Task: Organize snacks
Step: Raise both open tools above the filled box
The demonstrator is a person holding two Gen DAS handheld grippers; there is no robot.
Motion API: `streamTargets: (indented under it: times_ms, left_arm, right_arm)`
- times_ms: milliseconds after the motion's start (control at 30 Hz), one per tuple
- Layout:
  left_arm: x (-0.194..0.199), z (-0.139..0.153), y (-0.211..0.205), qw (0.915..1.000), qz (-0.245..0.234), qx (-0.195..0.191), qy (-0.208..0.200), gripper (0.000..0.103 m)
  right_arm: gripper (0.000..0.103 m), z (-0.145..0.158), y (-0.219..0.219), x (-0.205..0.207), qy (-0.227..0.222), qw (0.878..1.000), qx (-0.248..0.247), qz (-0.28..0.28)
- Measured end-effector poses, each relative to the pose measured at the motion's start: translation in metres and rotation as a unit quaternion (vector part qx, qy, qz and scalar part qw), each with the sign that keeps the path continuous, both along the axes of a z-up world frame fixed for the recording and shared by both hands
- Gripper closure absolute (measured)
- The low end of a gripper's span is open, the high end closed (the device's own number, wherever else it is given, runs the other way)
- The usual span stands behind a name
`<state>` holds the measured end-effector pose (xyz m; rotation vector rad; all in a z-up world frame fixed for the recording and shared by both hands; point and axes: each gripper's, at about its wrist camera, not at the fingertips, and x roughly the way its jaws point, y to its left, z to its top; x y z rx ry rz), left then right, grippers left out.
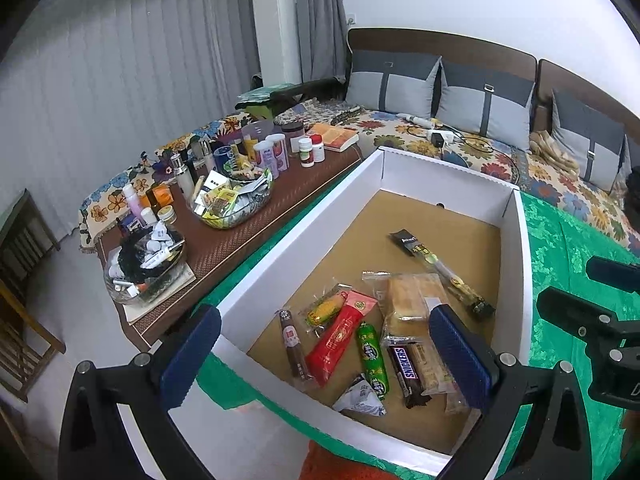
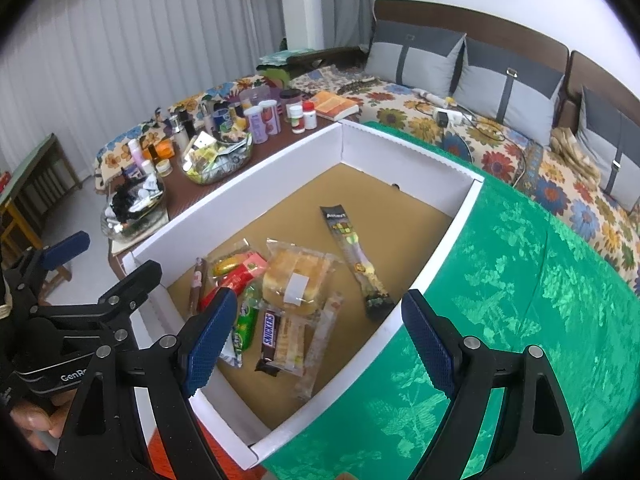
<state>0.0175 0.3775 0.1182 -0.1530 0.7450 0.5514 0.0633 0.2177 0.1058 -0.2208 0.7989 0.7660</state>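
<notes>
Both the left gripper [image 1: 326, 356] and right gripper [image 2: 316, 340] are held spread and empty above the white box [image 1: 452, 172]. Inside it, the Snickers bar [image 2: 269, 338] is partly overlapped by a clear wrapper.

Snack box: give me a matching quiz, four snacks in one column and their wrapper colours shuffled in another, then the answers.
Things:
1. Snickers bar
2. long sausage stick
3. corn snack
4. round-ended tube beside the Snickers

Colours:
A. green
B. yellow
C. dark brown with white lettering
D. reddish brown

Pairs: 1-C, 2-D, 3-B, 4-A
</notes>
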Motion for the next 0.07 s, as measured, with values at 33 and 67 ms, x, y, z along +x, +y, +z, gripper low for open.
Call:
streamTargets:
  times_ms: [33,67]
  left_arm:
    - [0.0003,-0.0004,-0.0003,1.0000,0.000,0.000,0.000,0.000]
    - [0.0007,-0.0007,-0.0006,1.0000,-0.001,0.001,0.001,0.000]
  right_arm:
    - [0.016,-0.0009,-0.0004,0.0001,0.001,1.000,0.000,0.000]
    - [0.016,-0.0020,-0.0004,0.0004,0.002,1.000,-0.001,0.000]
